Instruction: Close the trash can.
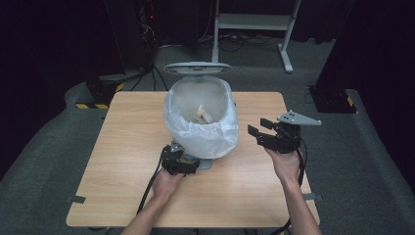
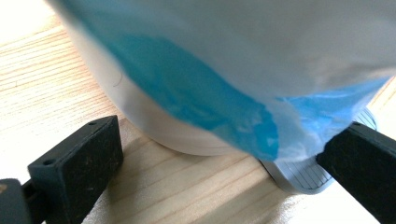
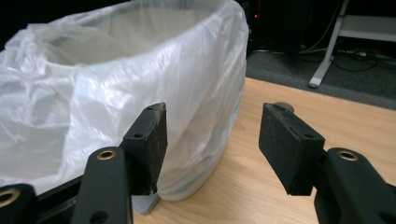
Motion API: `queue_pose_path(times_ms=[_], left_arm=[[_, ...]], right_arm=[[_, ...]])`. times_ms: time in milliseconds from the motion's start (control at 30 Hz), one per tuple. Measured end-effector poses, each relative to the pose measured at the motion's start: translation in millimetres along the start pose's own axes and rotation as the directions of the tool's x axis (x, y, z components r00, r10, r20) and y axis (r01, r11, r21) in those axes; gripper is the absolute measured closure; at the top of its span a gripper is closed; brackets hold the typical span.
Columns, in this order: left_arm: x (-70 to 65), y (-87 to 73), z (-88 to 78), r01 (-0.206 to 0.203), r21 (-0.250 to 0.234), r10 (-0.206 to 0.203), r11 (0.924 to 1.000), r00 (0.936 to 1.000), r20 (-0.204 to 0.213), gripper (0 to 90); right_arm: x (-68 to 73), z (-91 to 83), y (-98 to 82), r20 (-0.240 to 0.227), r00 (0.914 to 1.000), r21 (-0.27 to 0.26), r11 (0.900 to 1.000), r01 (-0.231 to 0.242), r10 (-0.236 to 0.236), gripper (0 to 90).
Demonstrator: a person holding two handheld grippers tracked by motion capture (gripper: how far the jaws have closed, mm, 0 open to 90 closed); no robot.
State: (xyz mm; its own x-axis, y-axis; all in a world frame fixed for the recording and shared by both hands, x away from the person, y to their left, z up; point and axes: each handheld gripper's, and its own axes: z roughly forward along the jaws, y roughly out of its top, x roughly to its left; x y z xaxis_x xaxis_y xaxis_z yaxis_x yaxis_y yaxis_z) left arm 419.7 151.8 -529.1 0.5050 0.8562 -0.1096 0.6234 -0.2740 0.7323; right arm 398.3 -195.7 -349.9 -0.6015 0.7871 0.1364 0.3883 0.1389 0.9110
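Both grippers stand apart, empty: left gripper [image 1: 188, 167] low at the bin [image 1: 205, 128] base, right gripper [image 1: 254, 131] beside the bag [image 1: 182, 128]. Thin plastic may slip, perhaps tearing.

A wooden table [image 1: 122, 161] stands on grey carpet [image 1: 44, 161]. Beyond its far edge is the white frame of a desk [image 1: 254, 22], with cables [image 1: 235, 46] trailing on the floor by its feet. Yellow-and-black striped tape [image 1: 93, 105] marks a dark base at the table's far left corner.
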Motion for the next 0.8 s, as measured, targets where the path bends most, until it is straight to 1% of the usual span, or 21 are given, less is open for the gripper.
queue_pose_path(times_ms=[100,367,567,800], left_arm=[[0.0,0.0,0.0,0.0,0.0,0.0,1.0,1.0,0.0,0.6],[-0.3,-0.2,0.0,0.005,-0.003,-0.005,1.0,1.0,-0.001,0.6],[-0.3,-0.2,0.0,0.007,-0.003,-0.007,1.0,1.0,-0.001,0.6],[-0.3,-0.2,0.1,0.007,-0.004,-0.007,1.0,1.0,-0.002,0.6]], right_arm=[[-2.6,2.5,-7.1,0.0,0.9999,0.009,1.0,-0.011,0.011,41.3],[-6.0,0.8,-20.3,-0.002,0.9994,-0.006,0.999,-0.035,0.035,41.2],[-8.1,3.2,-33.3,-0.006,0.9982,-0.003,0.998,-0.06,0.06,41.1],[-9.2,6.2,-47.6,0.008,0.9976,0.002,0.998,-0.069,0.069,40.8]])
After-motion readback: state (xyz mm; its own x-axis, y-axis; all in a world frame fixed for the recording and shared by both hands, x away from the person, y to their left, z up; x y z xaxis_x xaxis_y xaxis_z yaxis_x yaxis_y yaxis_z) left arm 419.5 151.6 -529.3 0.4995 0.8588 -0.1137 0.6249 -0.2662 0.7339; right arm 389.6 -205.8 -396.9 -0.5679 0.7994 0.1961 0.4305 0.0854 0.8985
